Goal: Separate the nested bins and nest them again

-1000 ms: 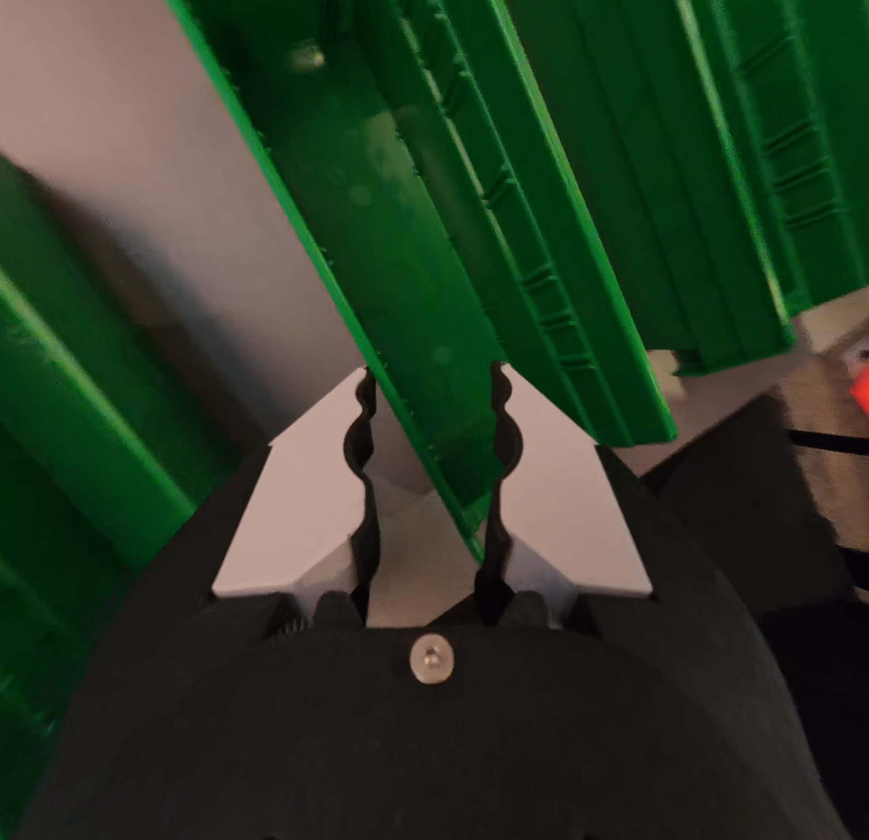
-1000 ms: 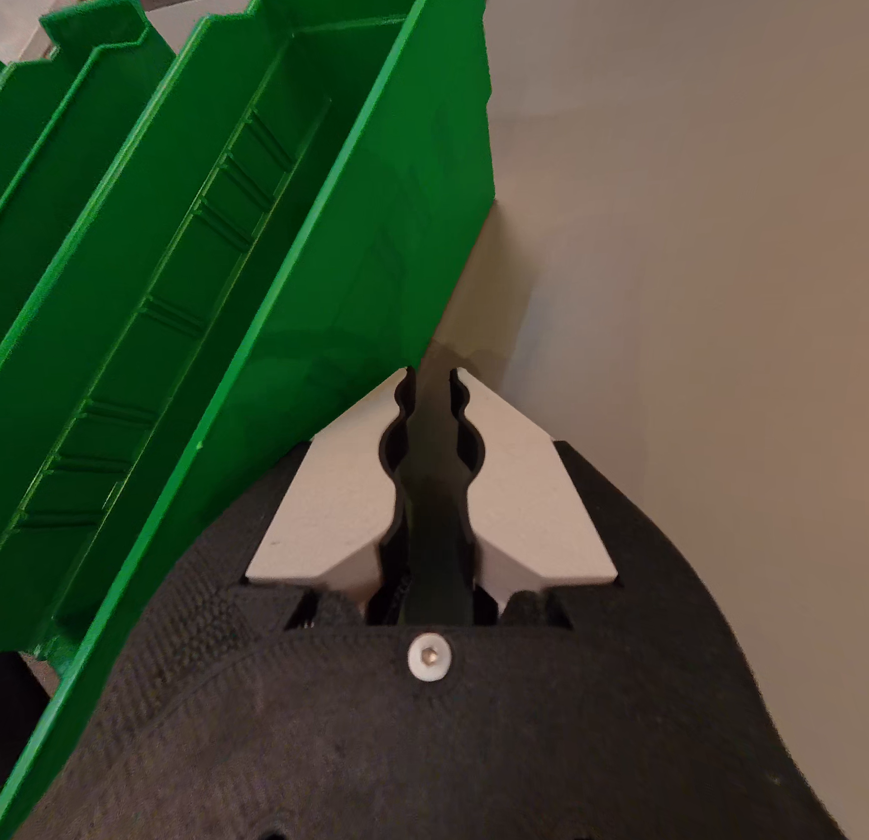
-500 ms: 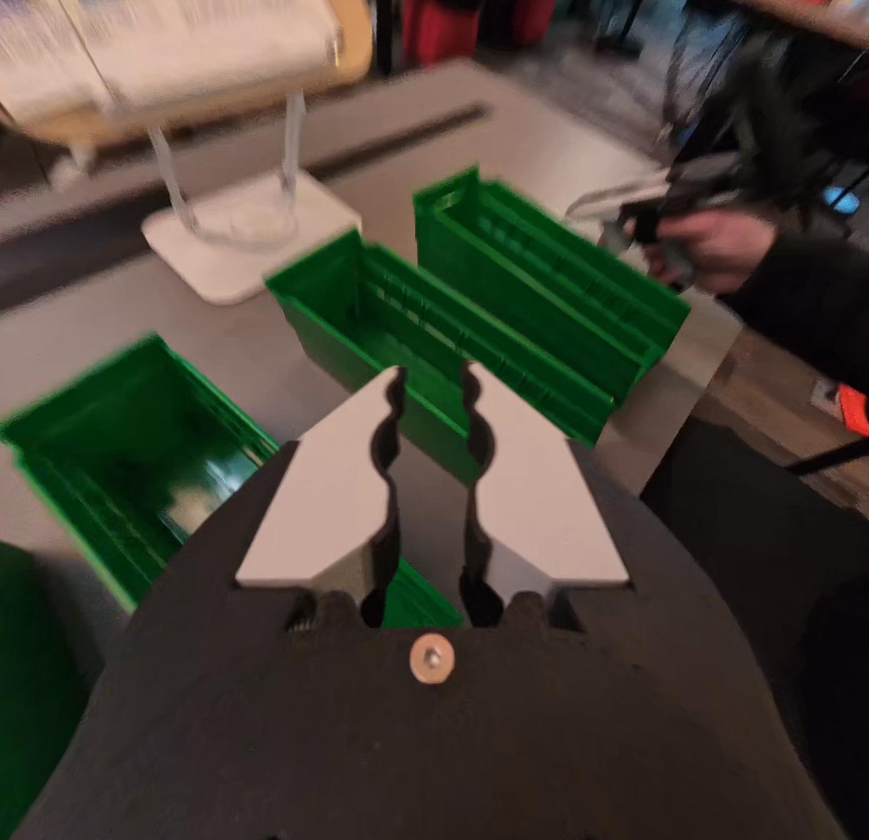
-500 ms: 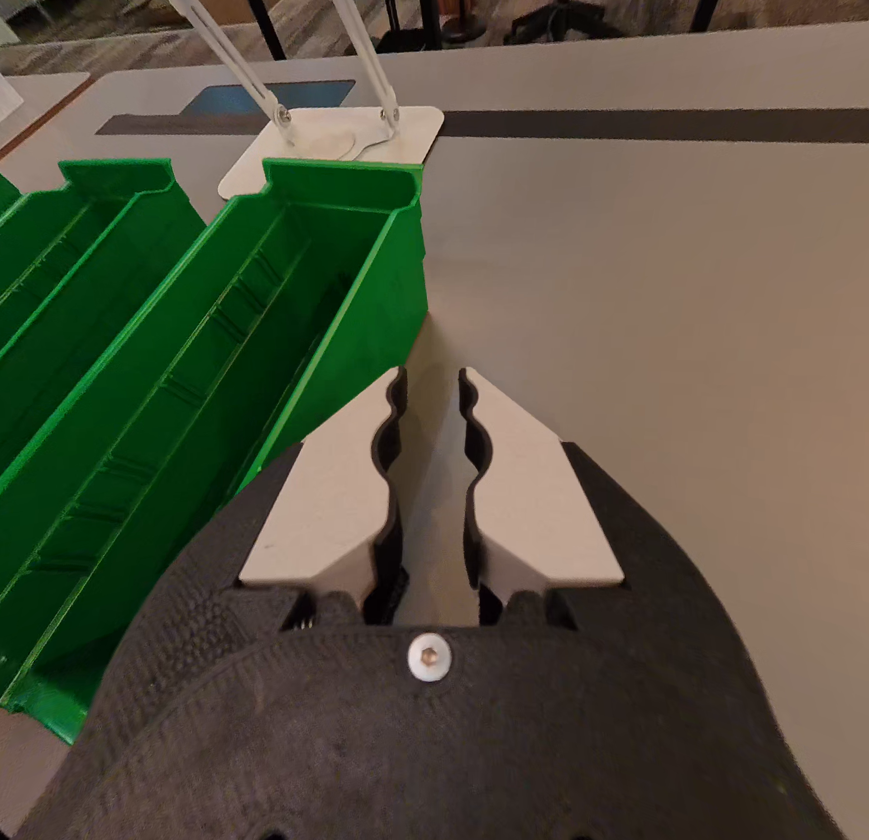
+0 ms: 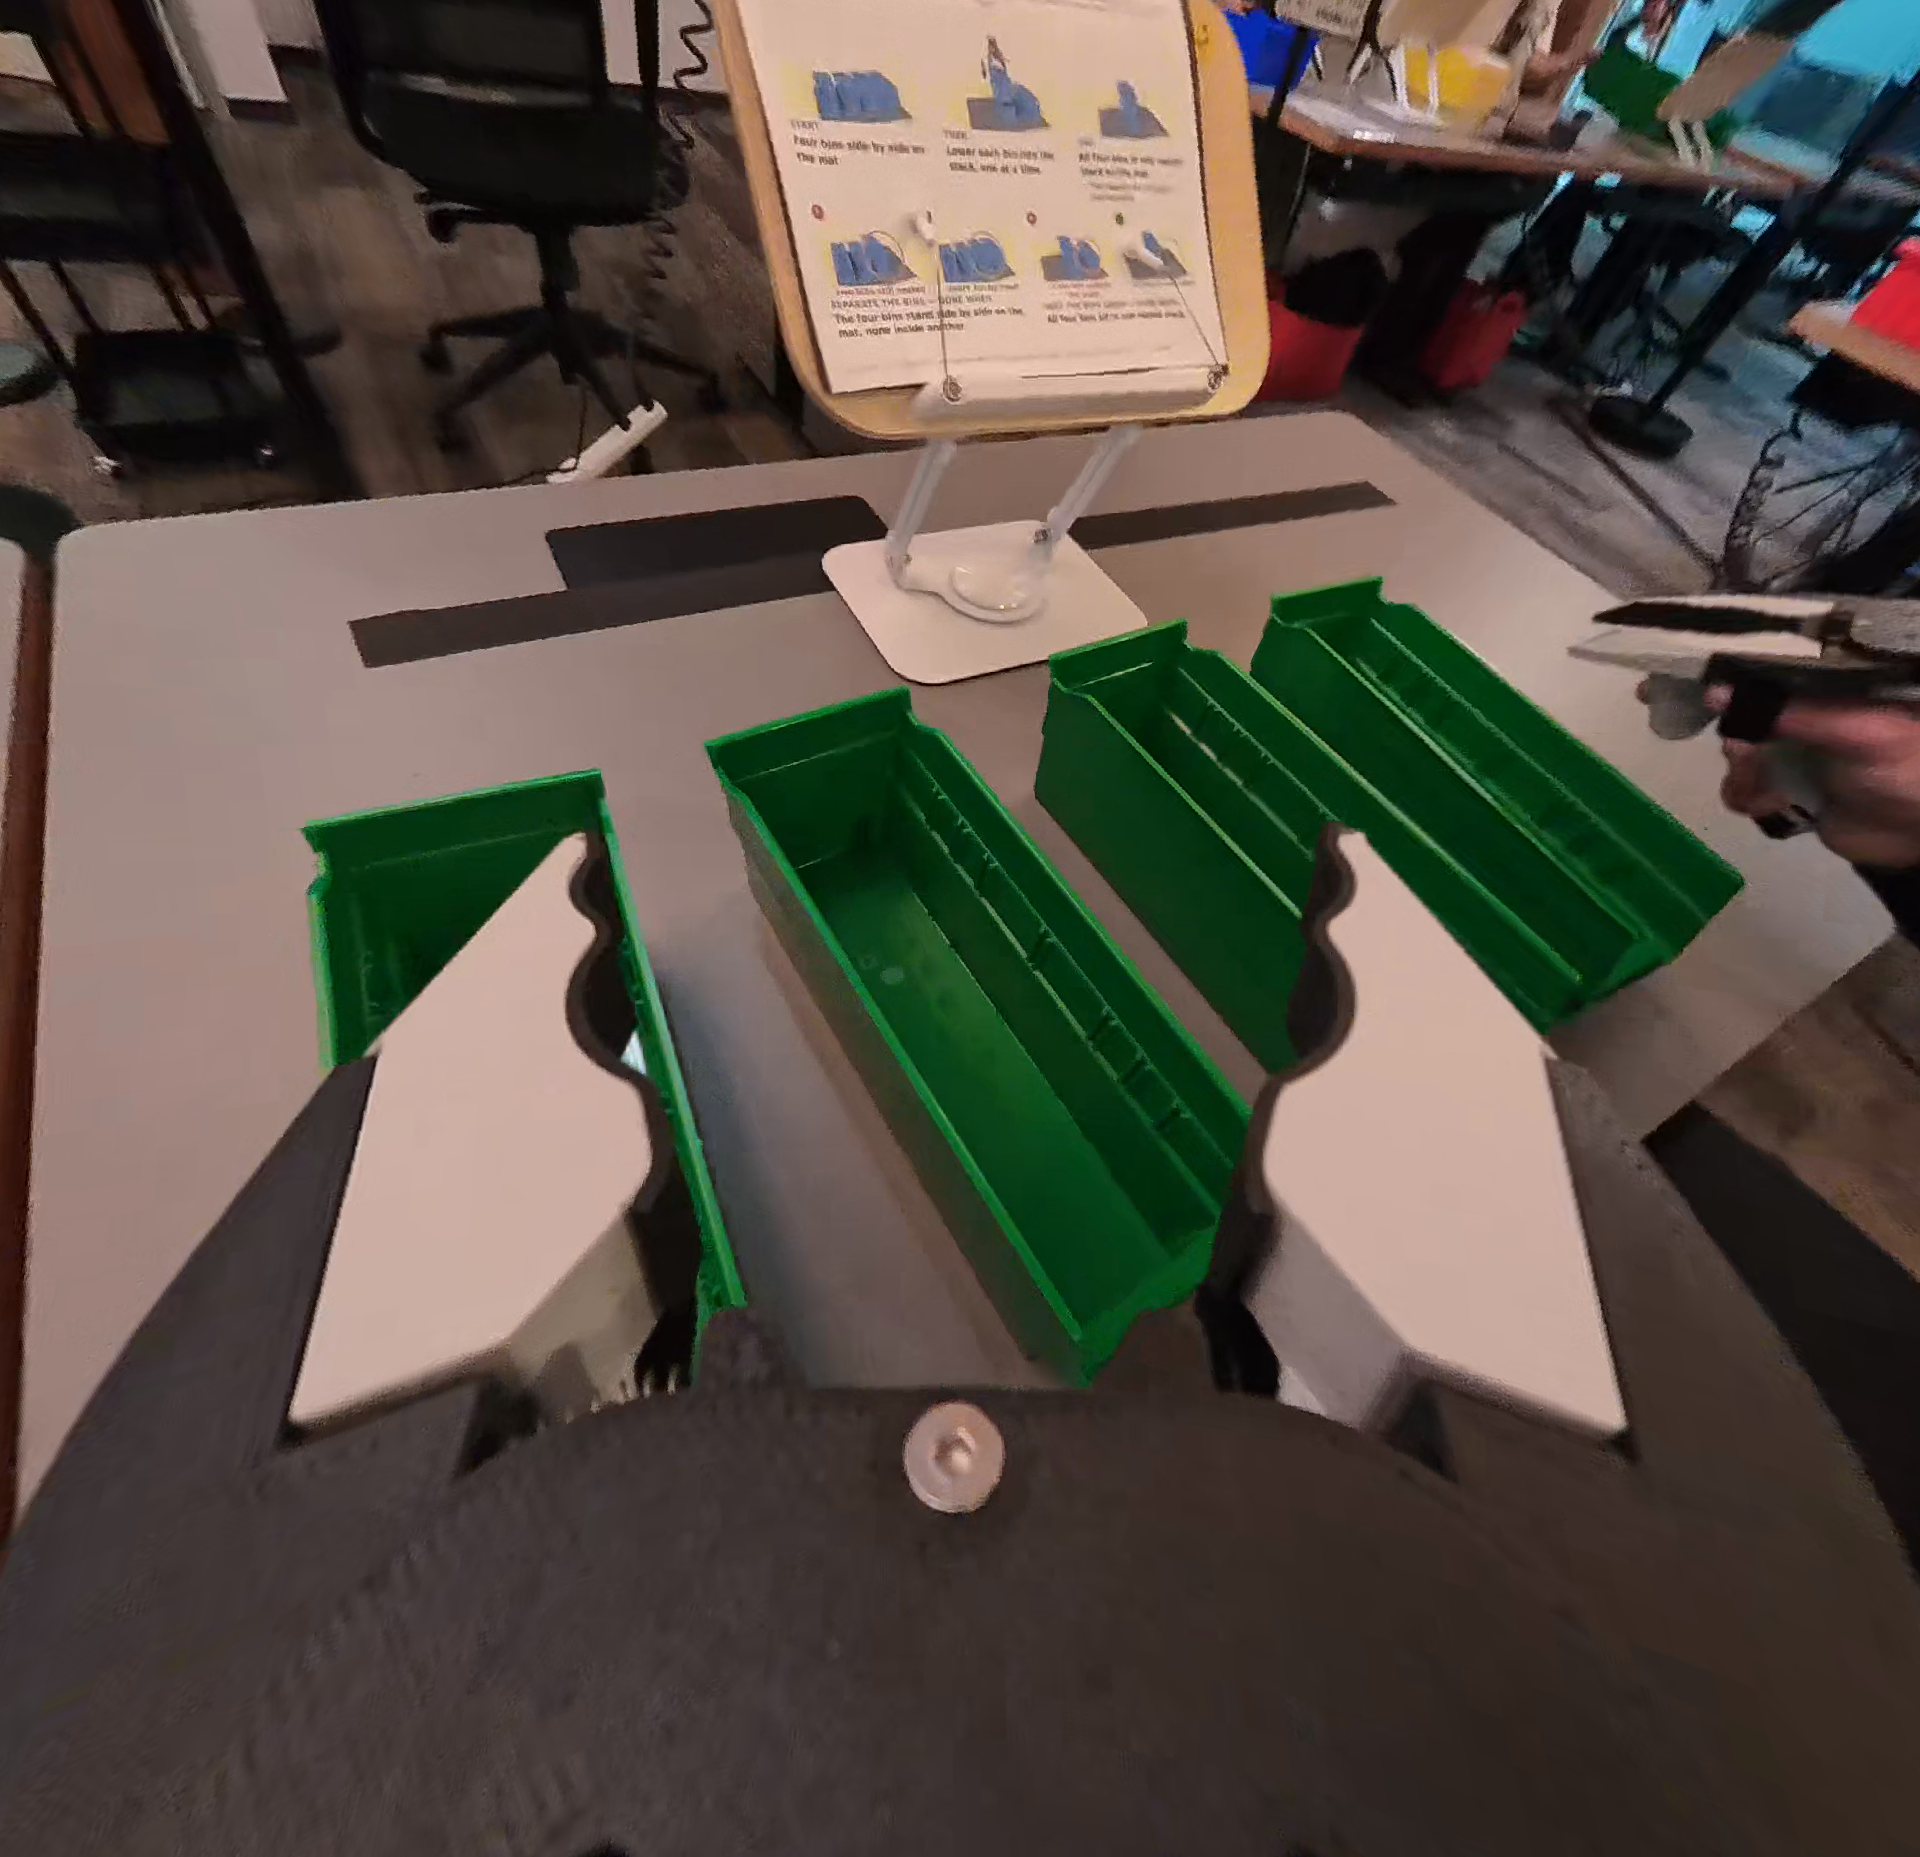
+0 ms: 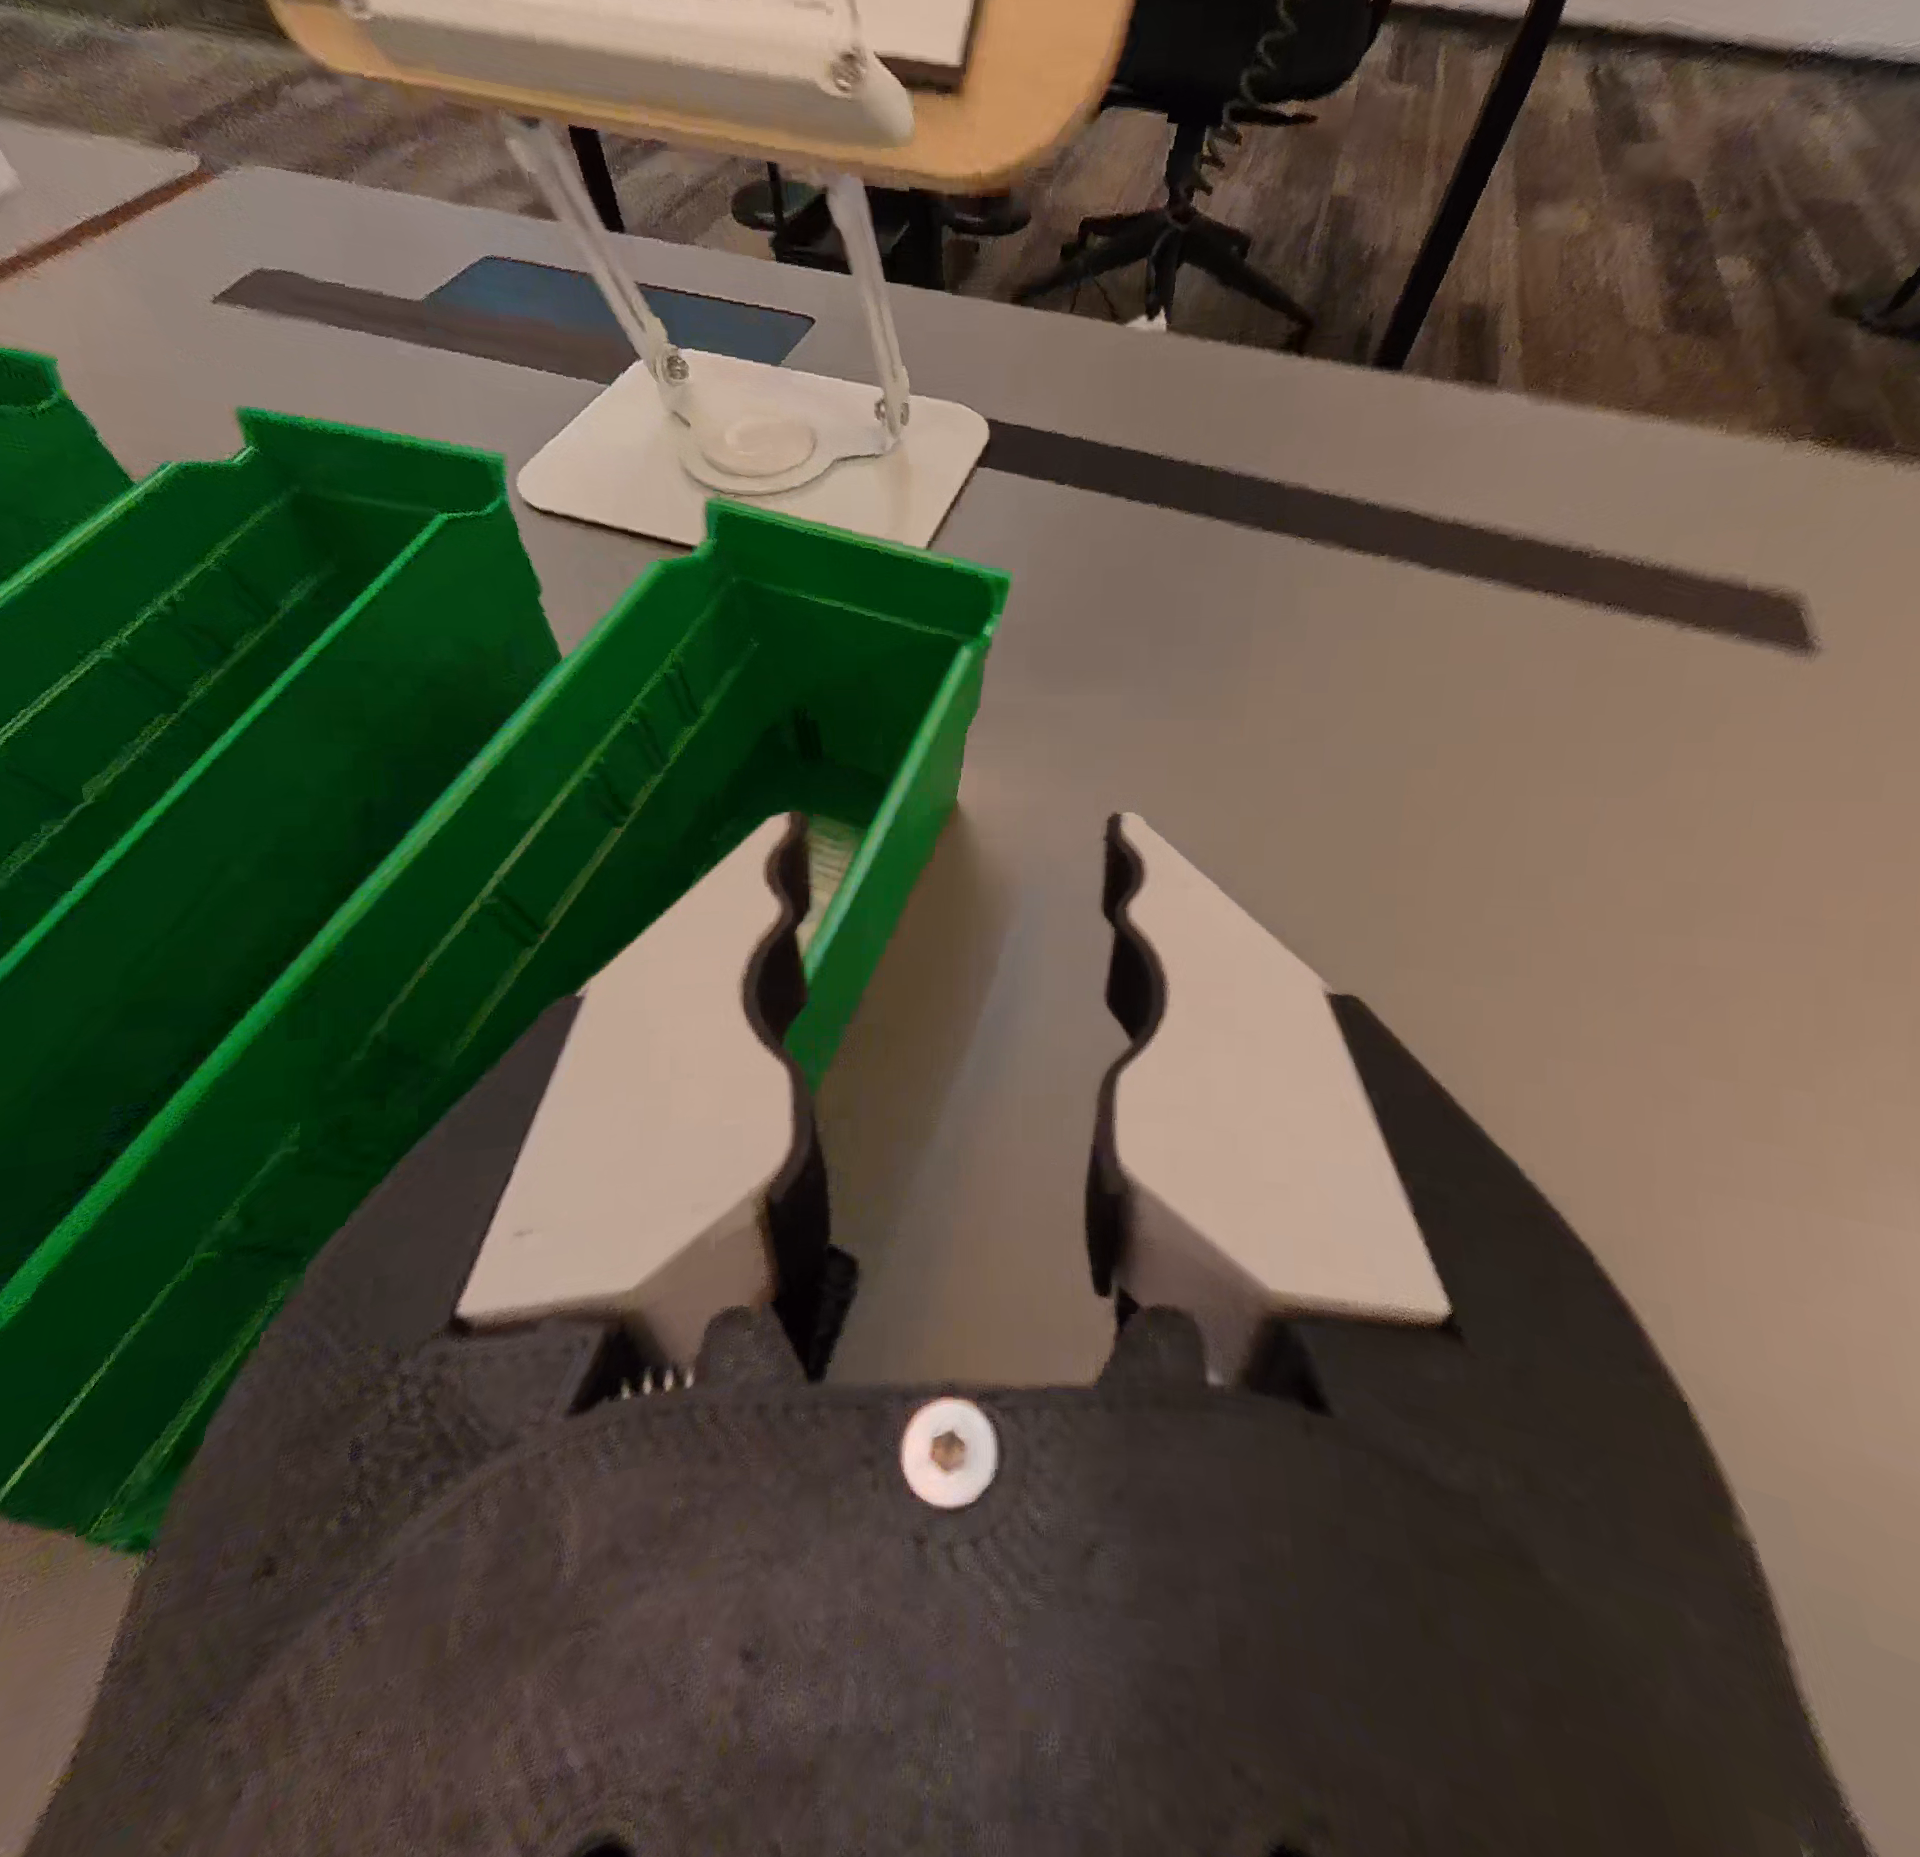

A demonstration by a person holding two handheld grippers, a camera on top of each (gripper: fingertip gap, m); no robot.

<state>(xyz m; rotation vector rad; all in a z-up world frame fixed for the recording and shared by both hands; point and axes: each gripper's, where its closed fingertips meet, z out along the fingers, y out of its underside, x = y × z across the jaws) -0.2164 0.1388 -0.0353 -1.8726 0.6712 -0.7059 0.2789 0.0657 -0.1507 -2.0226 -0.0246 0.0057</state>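
Several long green bins stand side by side on the grey table [image 5: 208, 685], each apart from the others and none nested. In the left wrist view they are the leftmost bin [image 5: 416, 872], a second bin [image 5: 966, 1028], a third [image 5: 1174, 820] and the rightmost [image 5: 1507, 799]. My left gripper [image 5: 961, 851] is wide open and empty, held above the near ends of the two left bins. My right gripper [image 6: 956, 831] is open and empty, just right of the rightmost bin [image 6: 623, 820]. It also shows in the left wrist view [image 5: 1714, 633], held by a hand.
A stand with an instruction sheet has its white base [image 5: 987, 602] just behind the bins. A black strip [image 5: 623, 592] runs across the table's far side. The table's right edge is close to the rightmost bin. Office chairs and other tables lie beyond.
Both grippers have let go of the bin walls, opened wider, and pulled up and back. The bins now stand on the table below them.
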